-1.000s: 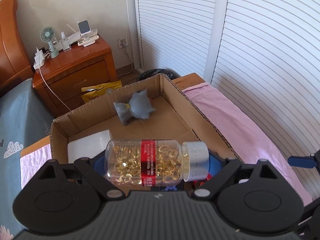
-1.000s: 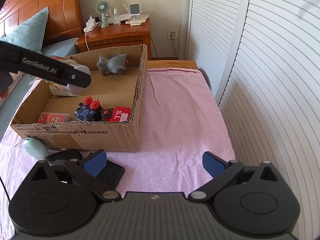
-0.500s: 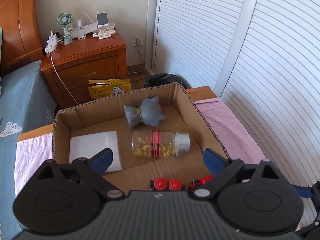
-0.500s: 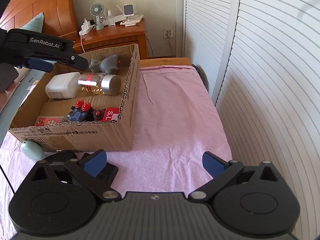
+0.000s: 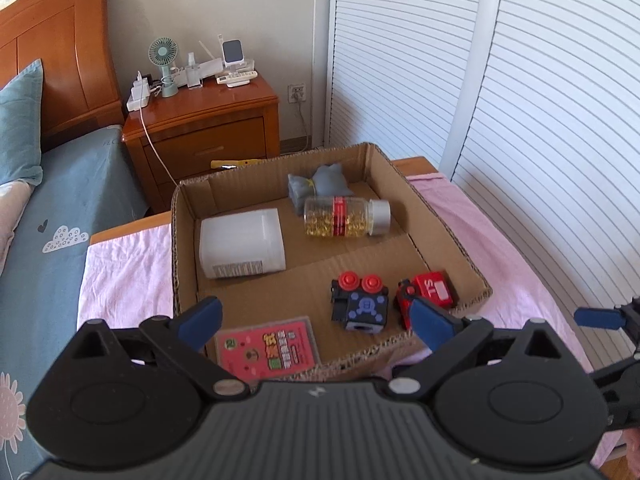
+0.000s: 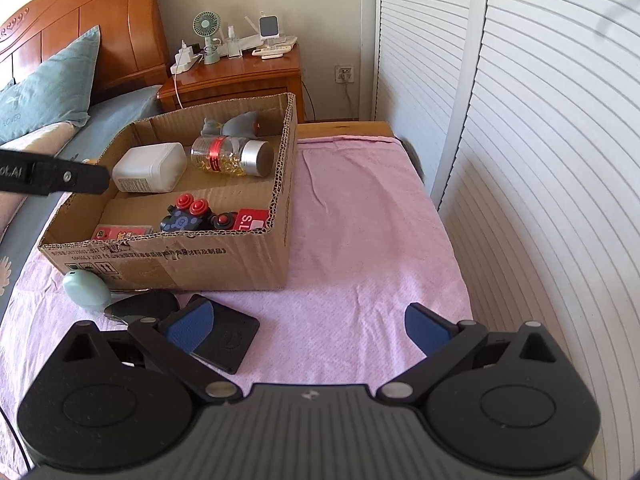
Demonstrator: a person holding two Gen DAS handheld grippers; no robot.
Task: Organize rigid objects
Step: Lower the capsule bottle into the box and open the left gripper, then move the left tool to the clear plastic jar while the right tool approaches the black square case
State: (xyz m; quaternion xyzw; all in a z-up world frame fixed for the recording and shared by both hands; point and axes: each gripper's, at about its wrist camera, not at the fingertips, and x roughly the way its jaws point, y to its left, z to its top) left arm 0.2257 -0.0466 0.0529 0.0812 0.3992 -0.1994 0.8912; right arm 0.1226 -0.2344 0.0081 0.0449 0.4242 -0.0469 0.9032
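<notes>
A clear capsule bottle (image 5: 344, 222) (image 6: 228, 158) with a silver cap lies on its side in the cardboard box (image 5: 440, 216) (image 6: 180, 256), beside a white container (image 5: 240, 246) and a grey plush toy (image 5: 324, 184). Nearer in the box are a black toy with red buttons (image 5: 360, 304), a red toy (image 5: 430, 290) and a pink card pack (image 5: 268, 352). My left gripper (image 5: 316, 316) hangs over the box's near edge, its jaws opening with nothing between them. My right gripper (image 6: 308, 320) is open over the pink cloth, above a black square case (image 6: 228, 340).
A mint egg-shaped object (image 6: 86, 288) and a dark mouse-like object (image 6: 144, 306) lie in front of the box. A wooden nightstand (image 5: 200, 120) with a fan stands behind. The bed lies left; louvred doors (image 6: 520, 160) close off the right. Pink cloth (image 6: 360, 220) spreads right of the box.
The left gripper let go of the capsule bottle, which now lies in the box, and drew back toward the box's near edge. The right gripper barely moved.
</notes>
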